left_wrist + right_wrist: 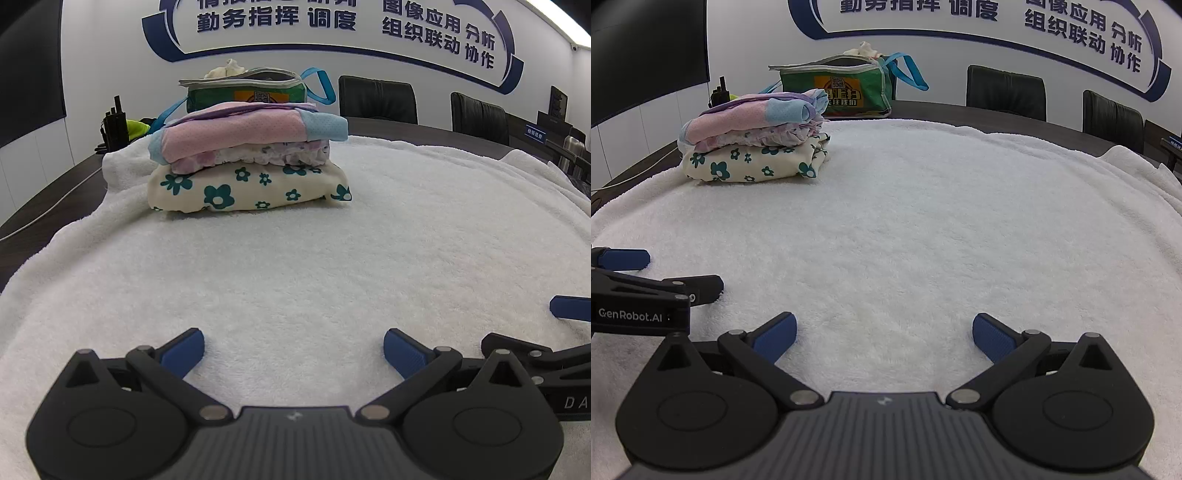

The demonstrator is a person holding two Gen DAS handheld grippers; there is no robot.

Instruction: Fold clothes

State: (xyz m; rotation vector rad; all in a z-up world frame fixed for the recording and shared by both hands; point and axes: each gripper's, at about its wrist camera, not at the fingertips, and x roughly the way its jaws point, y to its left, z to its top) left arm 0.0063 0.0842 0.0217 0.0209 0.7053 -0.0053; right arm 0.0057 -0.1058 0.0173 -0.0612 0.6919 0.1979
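While both grippers rest low over a white towel (923, 221), nothing lies between their fingers: the left gripper (293, 349) and the right gripper (882, 334) each stand with fingers spread wide and empty. Well ahead of the fingertips, and to the left of the right pair, sits a stack (247, 155) of three folded garments, pink on top, floral at the bottom. Beyond it stands a green bag (846, 90) with cloth showing at its mouth, which suggests more folding may remain.
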